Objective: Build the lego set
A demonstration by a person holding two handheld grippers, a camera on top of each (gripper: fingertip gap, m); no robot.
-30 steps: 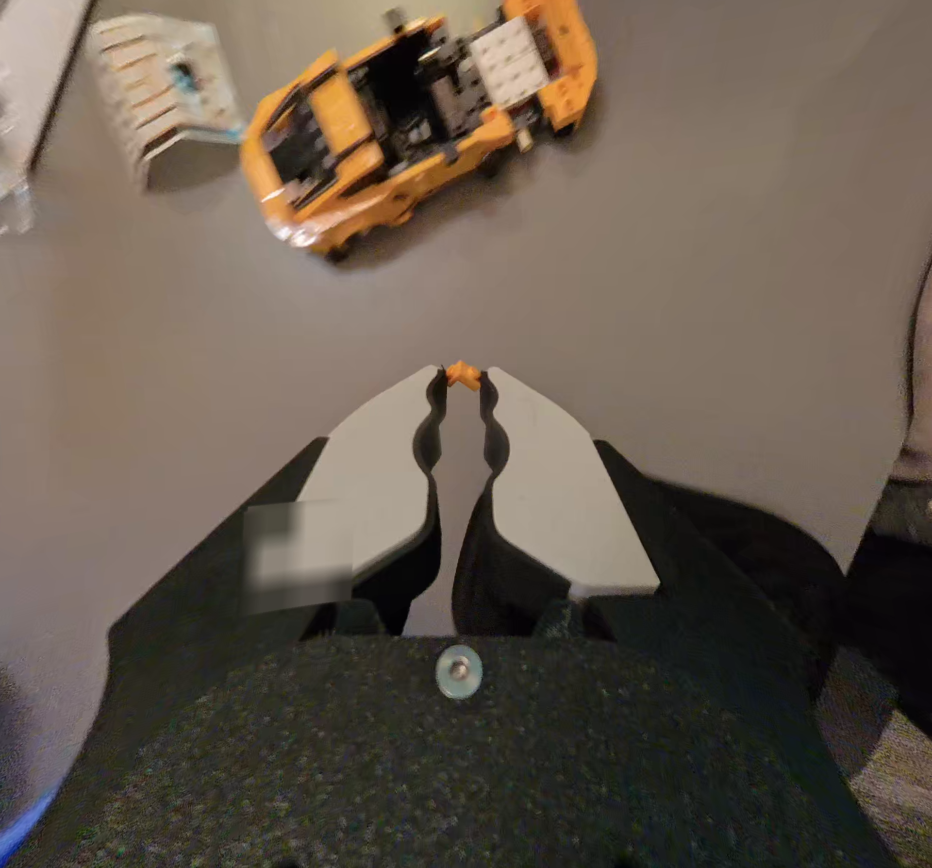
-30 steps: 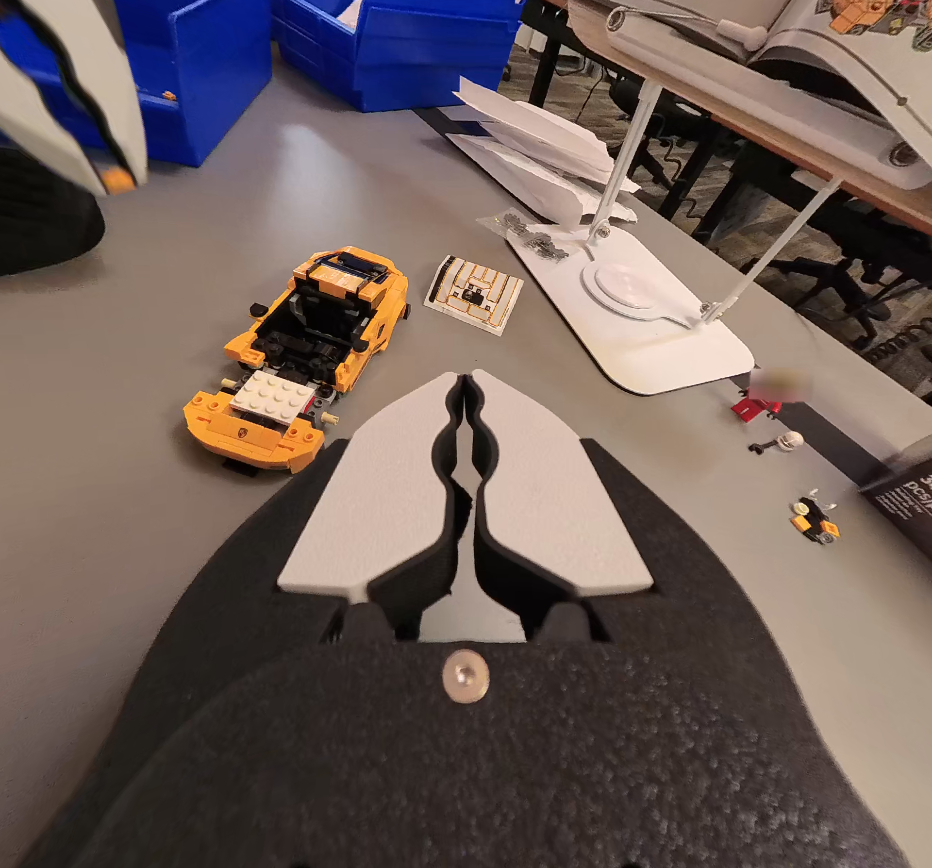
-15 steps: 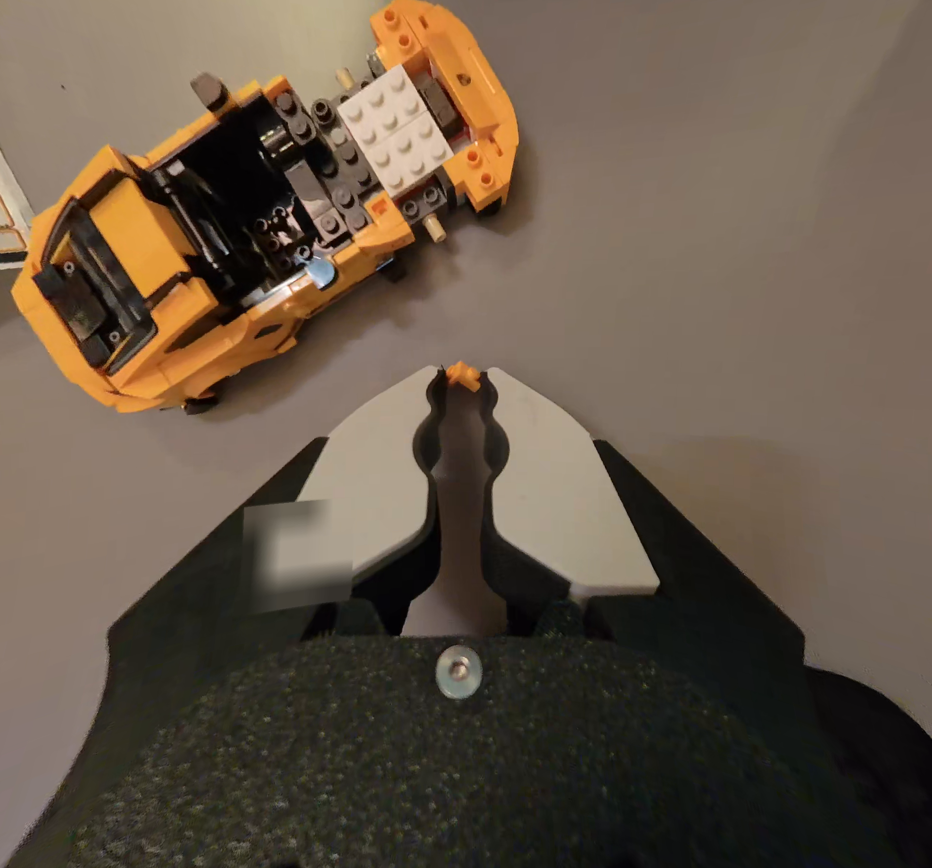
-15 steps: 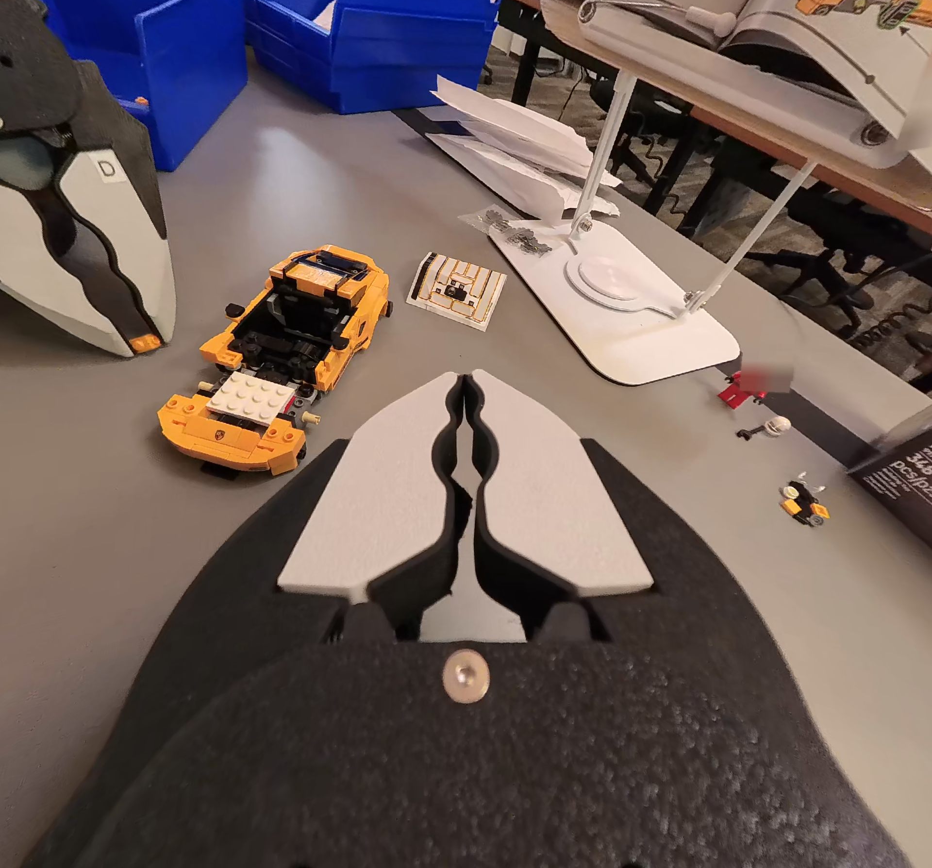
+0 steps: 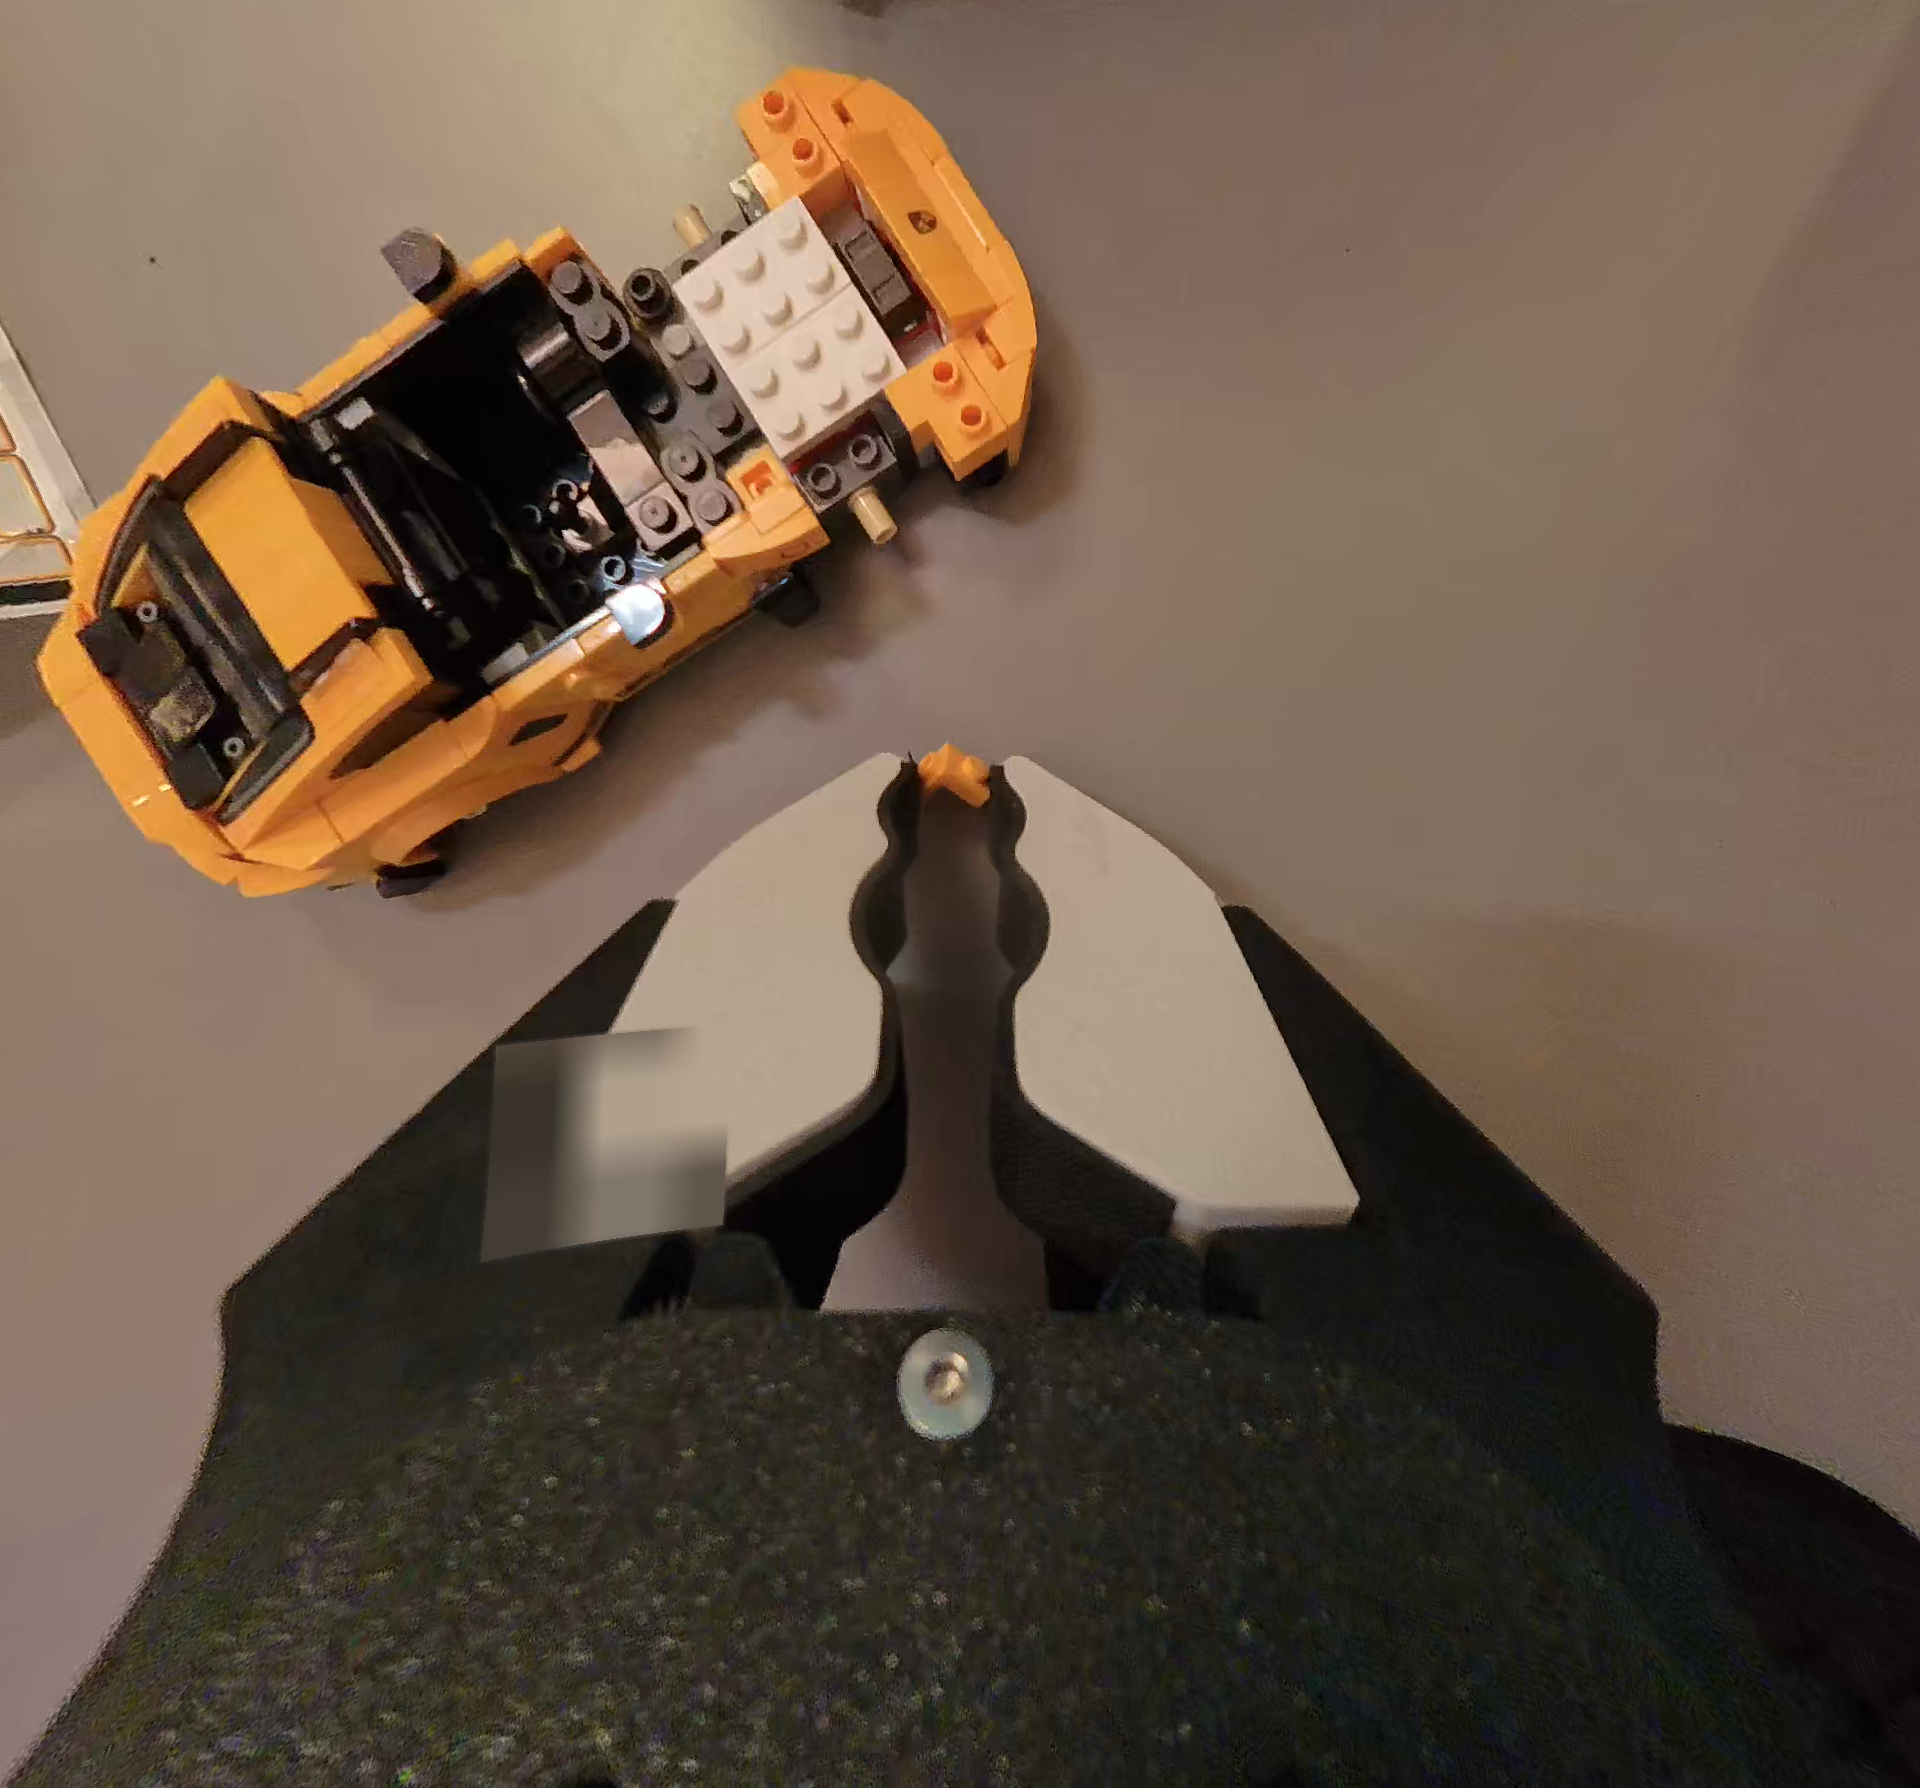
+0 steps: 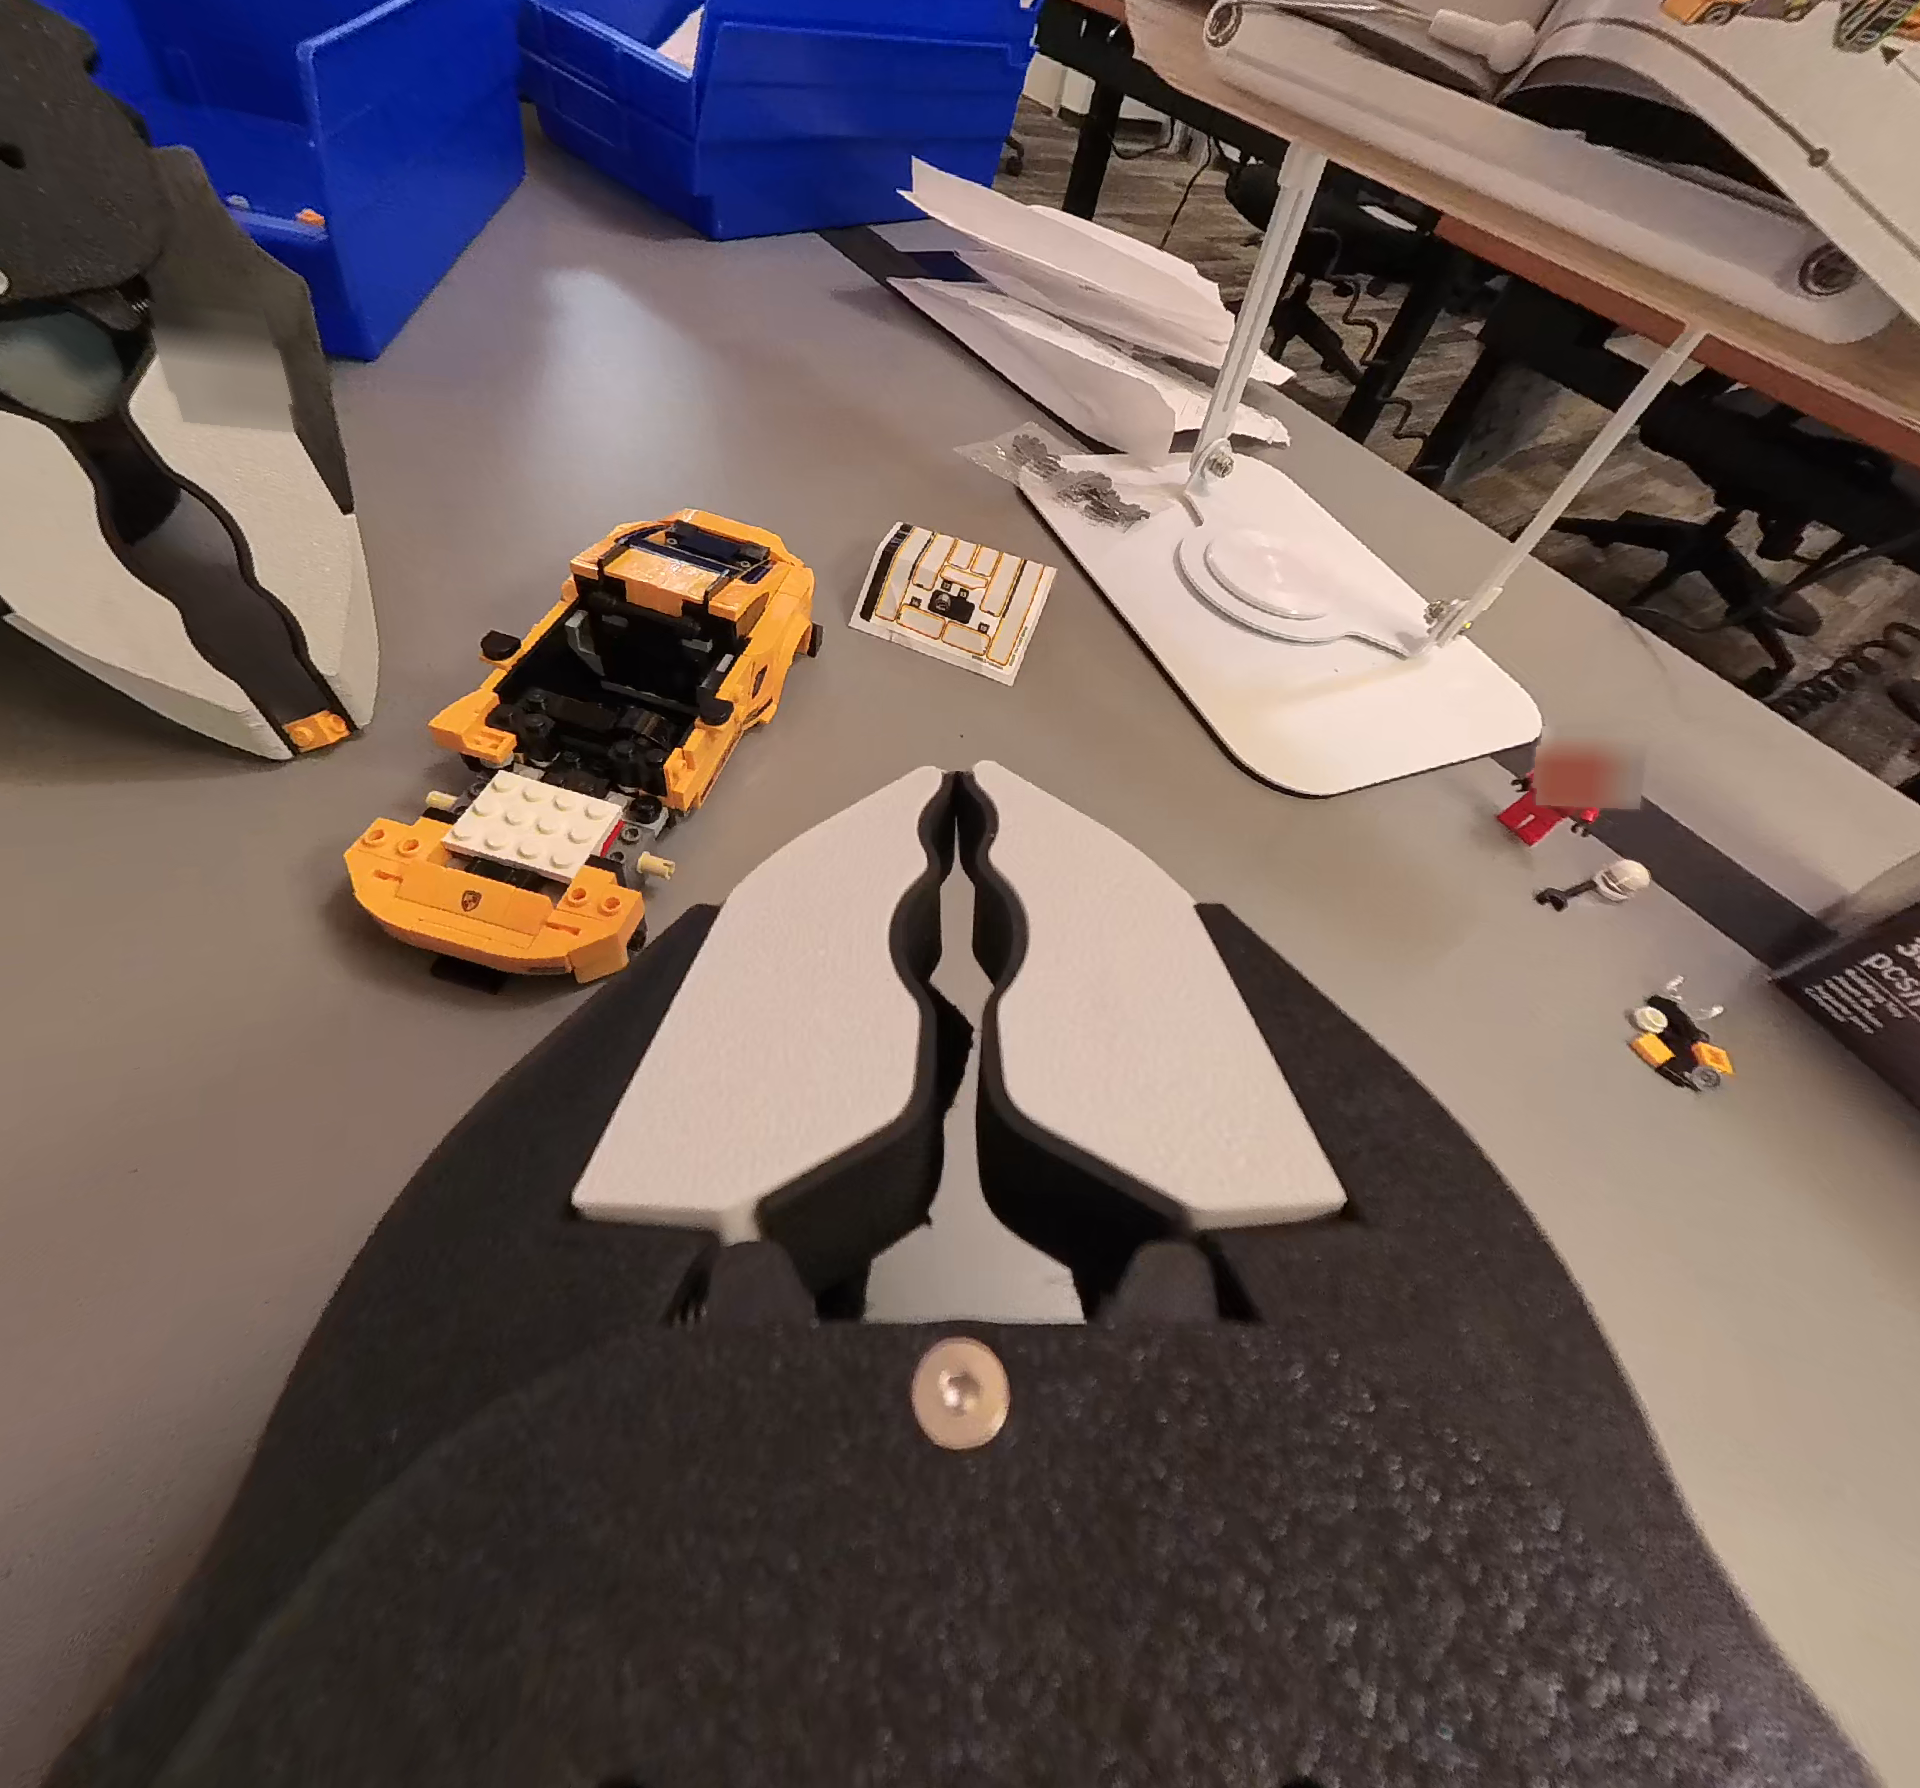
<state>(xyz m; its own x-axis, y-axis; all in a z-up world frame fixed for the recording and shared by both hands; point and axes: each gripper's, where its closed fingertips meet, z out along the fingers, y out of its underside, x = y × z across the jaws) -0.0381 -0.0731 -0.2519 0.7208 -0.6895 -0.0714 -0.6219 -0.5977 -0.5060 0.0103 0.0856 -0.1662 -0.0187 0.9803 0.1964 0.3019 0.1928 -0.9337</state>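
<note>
Left claw (image 5: 954, 774): clenched on a tiny orange plate (image 5: 958, 774) by its tips, above the bench (image 5: 1455, 491). Right claw (image 6: 961, 782): clenched, empty. Orange Lego car (image 5: 540, 481): unbraced; pressing may skid it or flick the plate loose.

**Orange car on grey table**

An orange and black lego car (image 6: 582, 751) with a white studded plate is sitting on a grey table (image 6: 623, 388). At eleven o'clock, blue bins (image 6: 790, 76) are showing; grey-fingered left gripper (image 5: 954, 774) is gripping a small orange piece (image 5: 956, 770).

Left wrist view looking straight down, close above orange car (image 5: 540, 491), right wrist view low, oblique, both sharing car.
</note>
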